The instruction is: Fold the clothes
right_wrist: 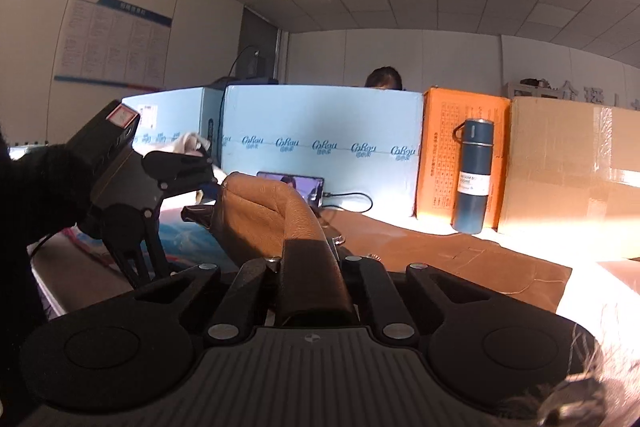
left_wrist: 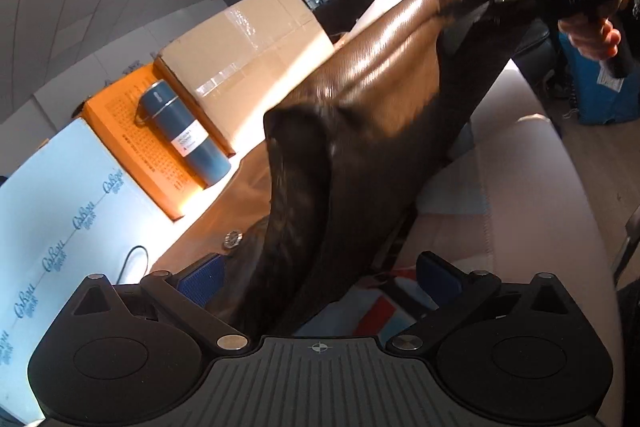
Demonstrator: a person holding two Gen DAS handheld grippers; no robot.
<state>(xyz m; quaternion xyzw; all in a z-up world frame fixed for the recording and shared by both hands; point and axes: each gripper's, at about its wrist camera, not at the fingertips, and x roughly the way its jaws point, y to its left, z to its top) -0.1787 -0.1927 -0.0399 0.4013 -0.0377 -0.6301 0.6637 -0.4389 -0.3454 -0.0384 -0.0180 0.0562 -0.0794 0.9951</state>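
Brown leather jacket [left_wrist: 360, 115] is held up off the table [left_wrist: 532, 187], stretched between both tools; its lower part drapes onto the table near the back edge.

Right tongs [right_wrist: 310, 263]: closed tight on a fold of the jacket, leather running straight between the fingers. Left tongs [left_wrist: 320, 279]: blue fingers [left_wrist: 202, 281] stand wide apart with jacket leather bunched between them; seen from the right wrist, the tip looks closed on the far edge, so I cannot tell whether it grips.

Risks (judgement): smooth leather may slip from the left side if that hold is loose, dropping the span and spoiling the fold. A swing toward the back edge could knock over the blue flask [right_wrist: 472, 175] standing upright against the orange box [right_wrist: 440, 155], or catch the phone [right_wrist: 296, 187] and its cable.

Containers: orange box and cardboard box [right_wrist: 568, 163] both shut; contents not visible.
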